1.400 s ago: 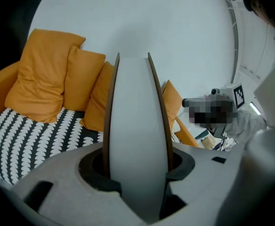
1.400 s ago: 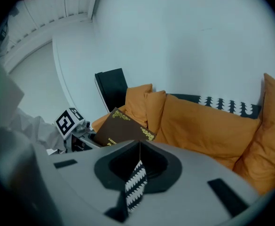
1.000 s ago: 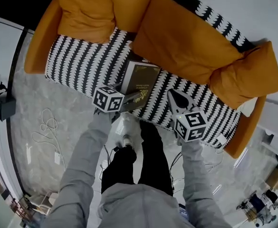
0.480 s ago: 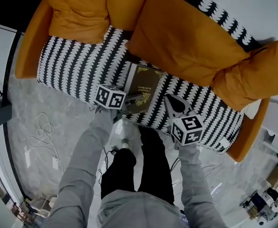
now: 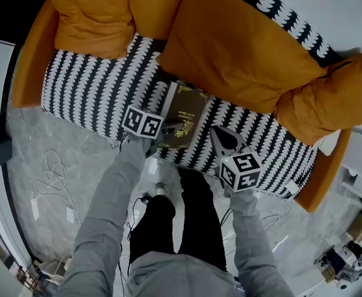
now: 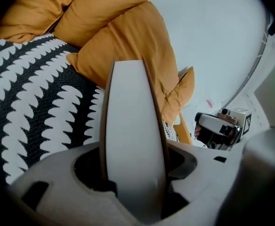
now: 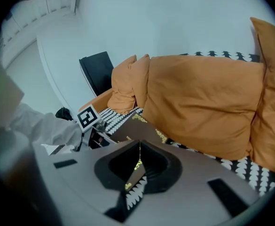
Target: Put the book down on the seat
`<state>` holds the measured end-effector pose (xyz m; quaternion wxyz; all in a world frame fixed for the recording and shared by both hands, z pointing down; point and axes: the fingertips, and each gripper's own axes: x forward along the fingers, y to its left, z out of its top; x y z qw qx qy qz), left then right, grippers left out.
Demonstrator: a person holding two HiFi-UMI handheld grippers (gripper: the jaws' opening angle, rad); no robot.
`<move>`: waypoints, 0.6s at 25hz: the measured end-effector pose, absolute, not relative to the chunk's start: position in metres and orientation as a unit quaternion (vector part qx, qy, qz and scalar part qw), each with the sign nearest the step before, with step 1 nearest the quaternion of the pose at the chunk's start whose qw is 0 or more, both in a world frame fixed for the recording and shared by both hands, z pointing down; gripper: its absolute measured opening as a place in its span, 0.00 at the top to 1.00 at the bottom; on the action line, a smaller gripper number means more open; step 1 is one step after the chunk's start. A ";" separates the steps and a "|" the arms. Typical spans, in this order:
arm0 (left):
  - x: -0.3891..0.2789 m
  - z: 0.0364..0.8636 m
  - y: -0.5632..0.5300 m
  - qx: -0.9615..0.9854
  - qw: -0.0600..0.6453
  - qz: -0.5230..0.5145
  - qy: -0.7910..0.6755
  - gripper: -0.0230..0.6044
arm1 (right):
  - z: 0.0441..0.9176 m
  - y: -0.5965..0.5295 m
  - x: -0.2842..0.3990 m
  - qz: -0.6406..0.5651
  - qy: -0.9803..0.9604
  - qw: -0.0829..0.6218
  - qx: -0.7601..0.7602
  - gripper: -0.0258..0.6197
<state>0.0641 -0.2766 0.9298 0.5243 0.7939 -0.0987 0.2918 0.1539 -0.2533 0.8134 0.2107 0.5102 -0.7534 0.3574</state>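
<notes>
Book (image 5: 184, 111), dark brown with gold cover lettering too small for me to read, lies cover-up on the black-and-white patterned seat (image 5: 88, 88). Its far end is by the big orange cushion (image 5: 236, 48) and its near end at the seat's front edge. My left gripper (image 5: 172, 129) has its jaws on that near end, page block between them, and they have just been easing wider, while my right gripper (image 5: 223, 136) hovers just beside the book, jaws together on nothing.
</notes>
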 end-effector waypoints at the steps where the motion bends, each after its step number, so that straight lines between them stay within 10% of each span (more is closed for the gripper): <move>1: 0.063 0.929 -0.279 0.797 0.515 0.296 -0.103 0.54 | 0.812 -0.254 0.153 0.358 -0.753 0.211 0.510 0.91; 15: 0.016 0.931 -0.320 0.802 0.452 0.336 -0.196 0.42 | 0.812 -0.253 0.155 0.368 -0.752 0.213 0.503 0.91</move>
